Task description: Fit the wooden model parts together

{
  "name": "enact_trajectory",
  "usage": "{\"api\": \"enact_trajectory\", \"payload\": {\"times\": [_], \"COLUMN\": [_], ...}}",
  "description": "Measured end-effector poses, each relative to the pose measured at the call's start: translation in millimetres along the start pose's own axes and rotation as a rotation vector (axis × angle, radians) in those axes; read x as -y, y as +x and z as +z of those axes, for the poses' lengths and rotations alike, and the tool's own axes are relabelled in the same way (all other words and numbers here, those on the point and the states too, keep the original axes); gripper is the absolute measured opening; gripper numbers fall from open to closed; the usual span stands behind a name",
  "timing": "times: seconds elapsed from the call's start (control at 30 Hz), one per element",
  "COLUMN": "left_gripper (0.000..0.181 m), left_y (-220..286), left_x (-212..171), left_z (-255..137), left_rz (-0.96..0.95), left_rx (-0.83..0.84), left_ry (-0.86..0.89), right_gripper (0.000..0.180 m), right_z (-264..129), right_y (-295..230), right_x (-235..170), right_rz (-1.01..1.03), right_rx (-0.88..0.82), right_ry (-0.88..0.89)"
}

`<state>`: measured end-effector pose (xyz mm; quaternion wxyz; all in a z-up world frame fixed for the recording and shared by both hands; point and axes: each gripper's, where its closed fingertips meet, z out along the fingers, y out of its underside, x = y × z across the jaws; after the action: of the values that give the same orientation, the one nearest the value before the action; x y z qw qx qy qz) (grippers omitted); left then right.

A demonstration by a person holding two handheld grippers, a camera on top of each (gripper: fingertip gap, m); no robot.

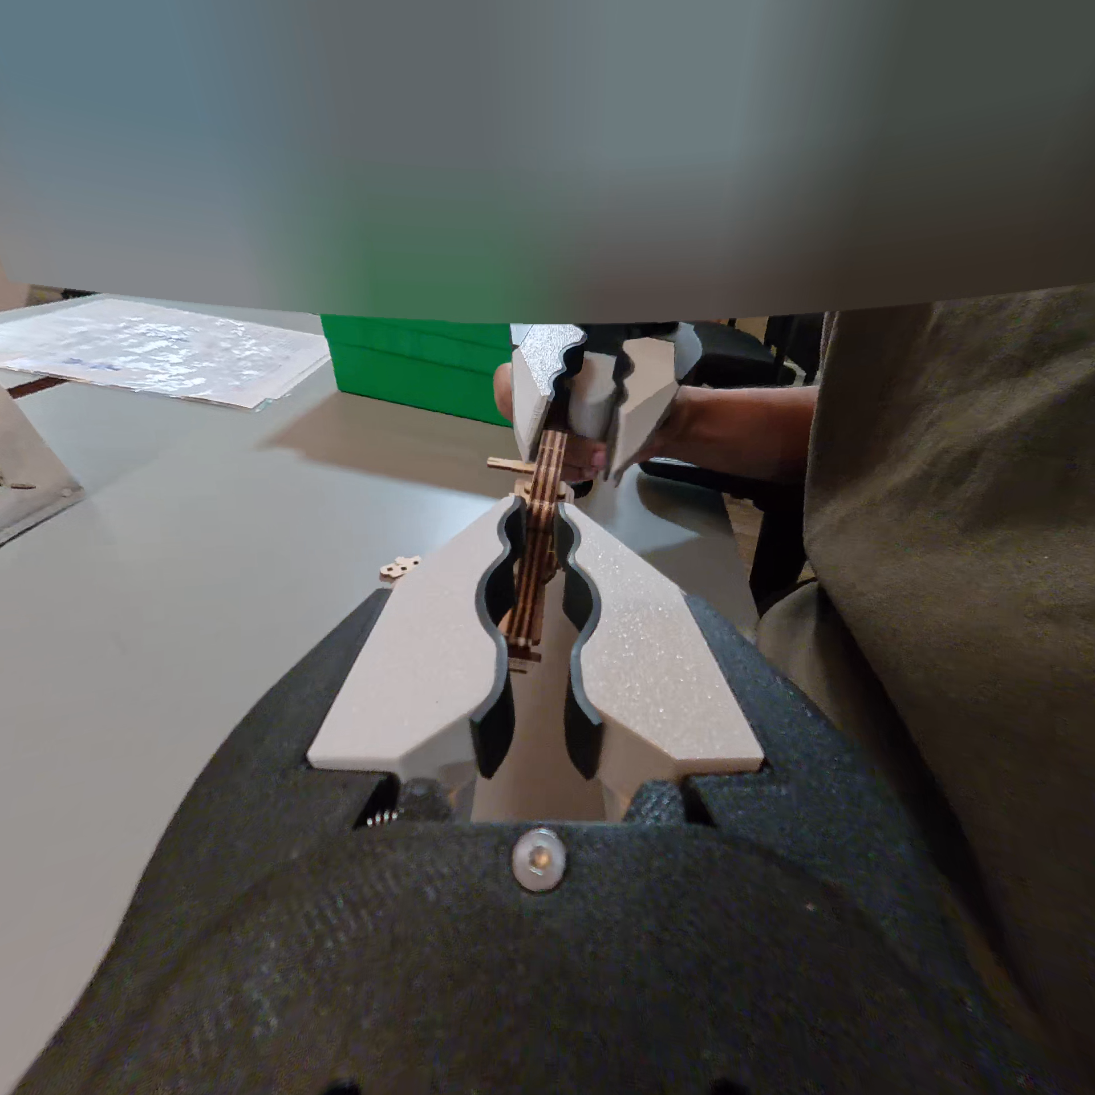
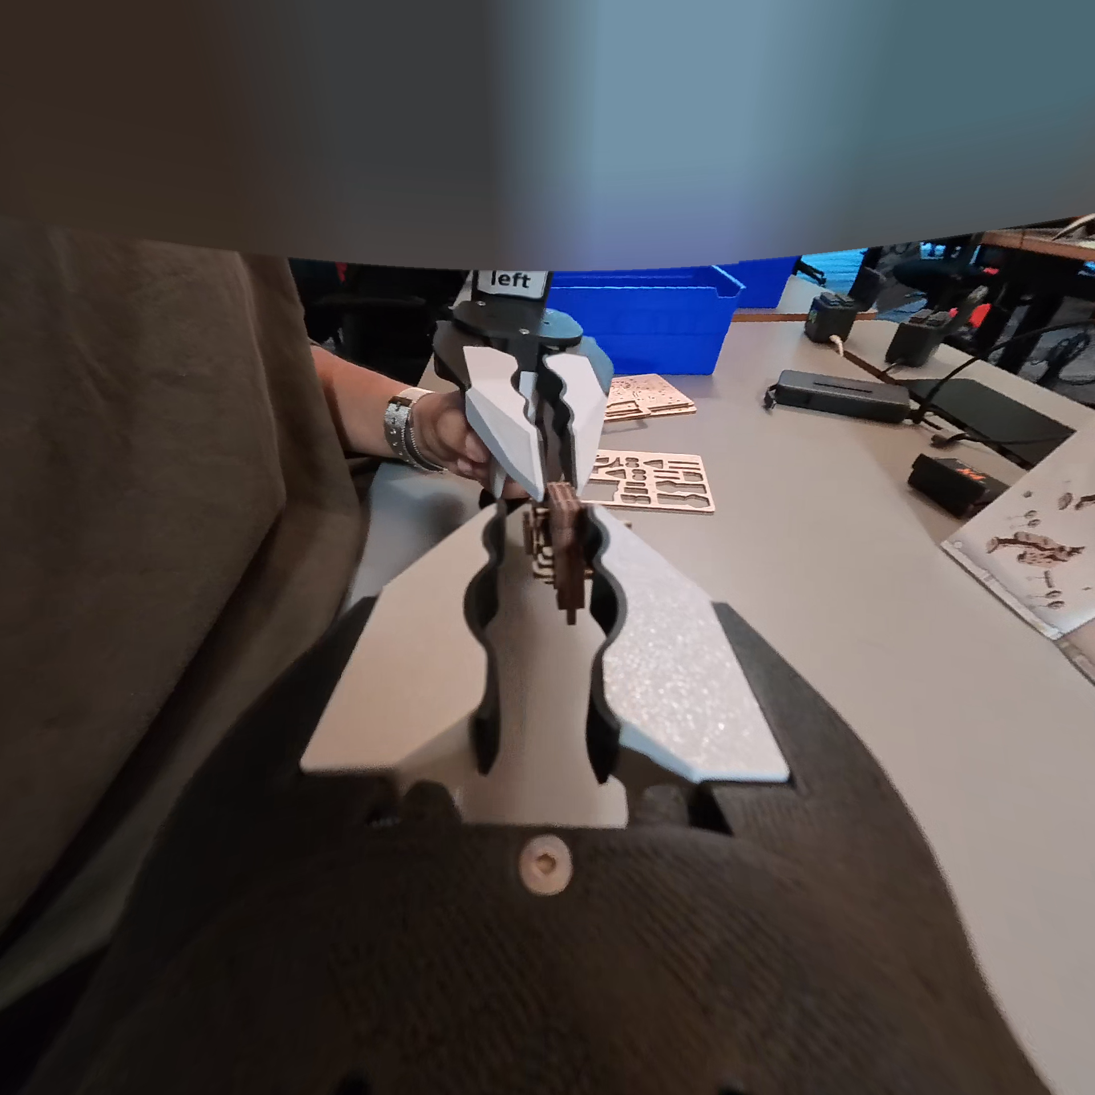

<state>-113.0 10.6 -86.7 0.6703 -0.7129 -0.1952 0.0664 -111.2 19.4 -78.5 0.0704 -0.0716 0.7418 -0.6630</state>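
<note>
Grey table (image 2: 829,592) in a workroom, with a blue bin (image 2: 640,320) and black devices at the far side. Nearer in, two cut-out wooden sheets (image 2: 652,489) and a picture sheet (image 2: 1019,557).

Mid-assembly, by the look of it. Layered wooden model (image 1: 536,563) held in the air above the table, between the two tools that face each other tip to tip. Left tool (image 1: 539,509) pressed onto the model's edges, pinching it near the fingertips. Right tool (image 2: 545,512) partly spread around the model's other end: one finger against the dark stack, a narrow gap on the other side, so seemingly not clamping.

Next move, as a guess: close the right tool on the model or on the small cross-peg sticking out of its side, then push straight along the slot while the left tool holds firm. Calls for square alignment and light force, since thin plywood tabs would snap if twisted.

Only in the left wrist view: the striped layer edges running along the model, the side peg, a loose small piece (image 1: 400,567) on the table just beside the tool, a green box (image 1: 415,367) and a plastic-covered paper (image 1: 148,349).

Only in the right wrist view: the model's pale patterned face, the left tool (image 2: 557,486) seen from the front with fingers near together, and the hand (image 2: 444,438) behind it.
</note>
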Motion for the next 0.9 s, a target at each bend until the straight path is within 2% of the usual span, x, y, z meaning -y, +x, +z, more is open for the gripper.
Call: {"api": "enact_trajectory", "payload": {"times": [0.17, 0.3, 0.53, 0.77, 0.9], "left_gripper": [0.005, 0.005, 0.005, 0.005, 0.005], "left_y": [-5, -1, 9, 10, 11], "left_x": [4, 4, 4, 9, 9], "left_z": [-5, -4, -1, -3, -3], "left_rz": [-0.023, -0.049, -0.090, -0.130, -0.135], "left_rx": [0.008, -0.024, -0.099, -0.124, -0.132], "left_ry": [0.024, 0.034, 0.038, 0.067, 0.070], "right_gripper": [0.043, 0.052, 0.049, 0.028, 0.027], "right_z": [-8, -4, 2, 3, 2], "right_y": [12, 13, 5, 5, 5], "right_x": [8, -1, -4, 0, 0], "right_rz": [0.077, 0.162, 0.234, 0.260, 0.243], "right_rx": [-0.031, 0.001, 0.070, 0.073, 0.066], "right_ry": [0.078, 0.061, 0.054, 0.070, 0.065]}}
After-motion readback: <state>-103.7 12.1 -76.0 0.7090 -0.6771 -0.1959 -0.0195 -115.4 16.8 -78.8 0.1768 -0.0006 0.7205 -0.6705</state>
